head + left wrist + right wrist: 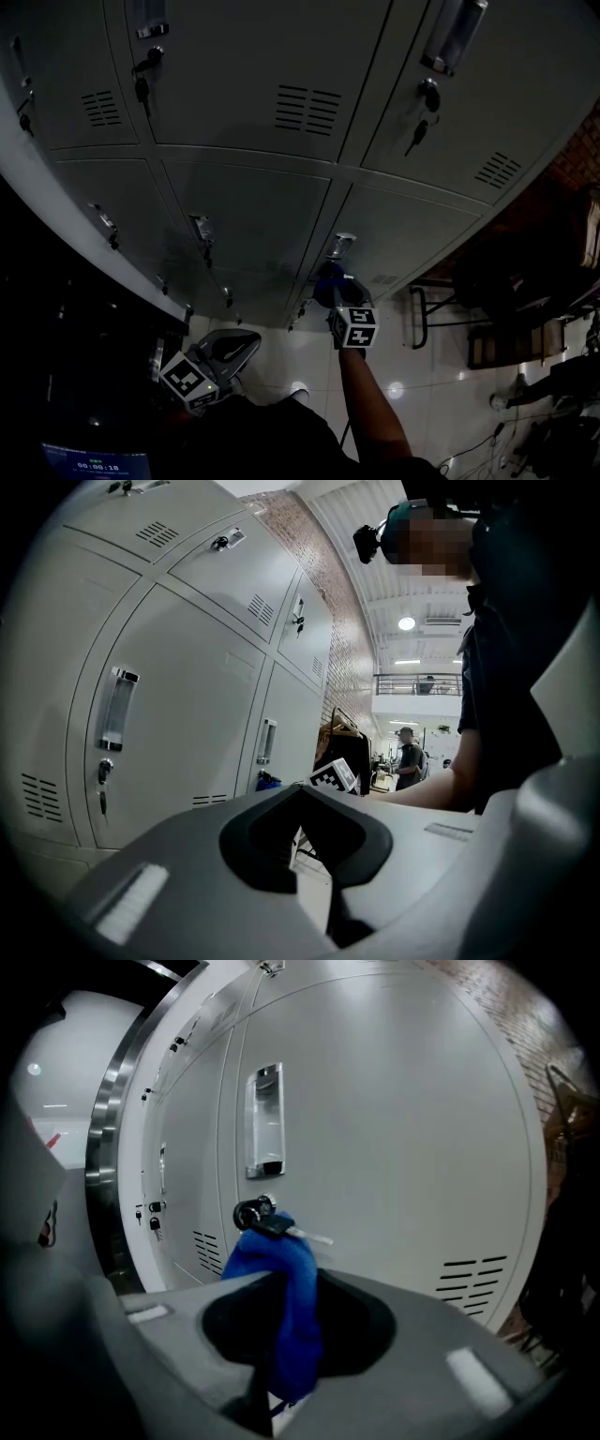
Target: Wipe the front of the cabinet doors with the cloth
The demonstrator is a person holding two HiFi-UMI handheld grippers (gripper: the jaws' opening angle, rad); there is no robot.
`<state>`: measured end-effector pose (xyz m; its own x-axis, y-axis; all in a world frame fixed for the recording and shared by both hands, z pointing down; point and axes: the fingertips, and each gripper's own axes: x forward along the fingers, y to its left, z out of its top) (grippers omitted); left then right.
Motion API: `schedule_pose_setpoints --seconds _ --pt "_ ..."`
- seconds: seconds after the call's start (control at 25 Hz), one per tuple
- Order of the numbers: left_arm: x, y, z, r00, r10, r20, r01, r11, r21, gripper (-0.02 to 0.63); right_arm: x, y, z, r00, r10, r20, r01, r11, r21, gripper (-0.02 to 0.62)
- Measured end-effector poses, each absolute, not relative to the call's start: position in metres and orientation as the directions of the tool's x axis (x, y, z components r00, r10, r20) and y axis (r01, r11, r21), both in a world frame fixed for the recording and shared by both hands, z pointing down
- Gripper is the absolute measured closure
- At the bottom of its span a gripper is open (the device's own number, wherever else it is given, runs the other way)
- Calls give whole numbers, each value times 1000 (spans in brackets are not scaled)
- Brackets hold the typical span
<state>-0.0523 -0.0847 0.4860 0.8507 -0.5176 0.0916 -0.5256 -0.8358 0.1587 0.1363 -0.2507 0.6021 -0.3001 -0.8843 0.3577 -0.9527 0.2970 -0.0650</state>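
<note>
The left claw [314, 855] is held low and close to the person's body, its jaws together with nothing between them. It points toward the grey lockers and is well apart from them. The right claw [286, 1335] reaches out ahead at the end of a bare forearm [370, 403], its jaws clamped on a blue cloth [281, 1288]. The cloth stands up from the jaws, and its bunched top lies against the lock [251, 1213] of a lower cabinet door [394, 1147], where a key sticks out. Above the lock is a recessed handle [265, 1119], and vent slots [473, 1283] lie to the lower right. Beyond are a glossy floor [422, 375], a brick wall [347, 639] and a distant standing person [409, 761].
</note>
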Motion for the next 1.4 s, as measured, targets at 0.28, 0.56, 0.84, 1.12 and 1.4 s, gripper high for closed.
schedule_pose_setpoints --seconds 0.28,0.56,0.84,1.12,1.4 --pt "-30 -85 486 868 -488 91 -496 -854 158 606 181 -248 600 -240 -904 354 -970 235 -59 522" --pt "-12 -81 489 877 -472 93 -481 -862 160 606 236 -244 605 -167 -914 369 -986 163 -42 522" --pt "2 -78 492 874 -476 96 -485 -860 159 606 292 -239 609 -88 -921 380 -996 82 -32 522" --pt "13 -74 495 868 -485 102 -496 -852 168 606 328 -233 614 -47 -922 383 -998 31 -46 522" --pt "24 -69 493 869 -487 93 -496 -852 167 606 330 -219 592 -99 -941 323 -992 68 -106 522"
